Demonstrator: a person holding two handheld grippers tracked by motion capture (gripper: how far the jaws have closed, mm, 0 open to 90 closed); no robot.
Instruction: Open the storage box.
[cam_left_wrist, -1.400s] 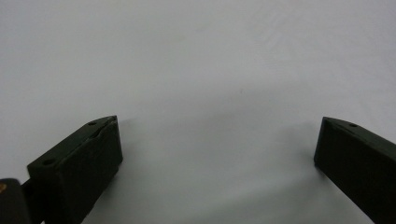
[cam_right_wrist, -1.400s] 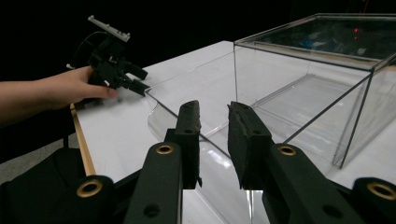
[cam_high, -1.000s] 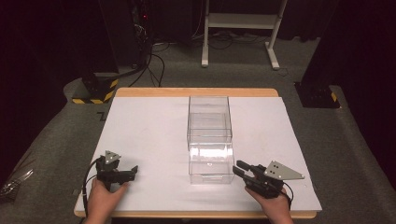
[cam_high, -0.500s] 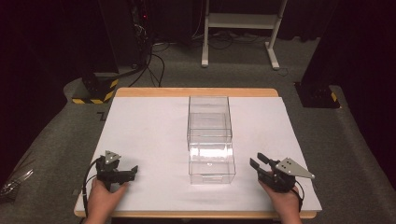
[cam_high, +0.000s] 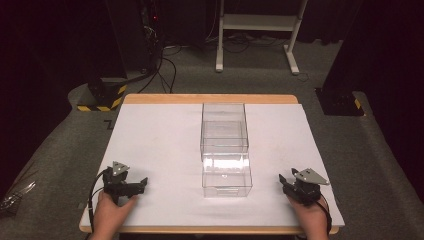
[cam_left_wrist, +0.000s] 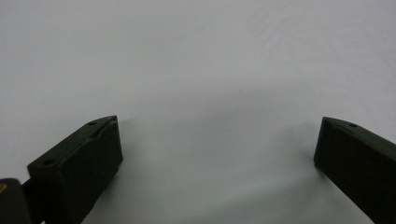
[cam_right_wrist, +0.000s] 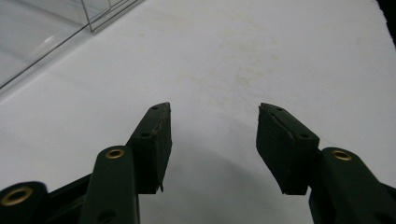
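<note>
Now: left gripper (cam_high: 141, 183) lower left of frame, jaws wide apart, nothing btwn. Right gripper (cam_high: 283, 181) lower right, jaws just opening, empty, near clear box (cam_high: 225, 150) at centre.

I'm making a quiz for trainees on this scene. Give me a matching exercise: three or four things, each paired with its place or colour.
Things:
1. clear box
2. left gripper
3. right gripper
4. table edge

Descriptions:
A. bare wood
B. near left of the white sheet
C. see-through, mid-table
D. near right corner, jaws apart

Pairs: 1-C, 2-B, 3-D, 4-A
</note>
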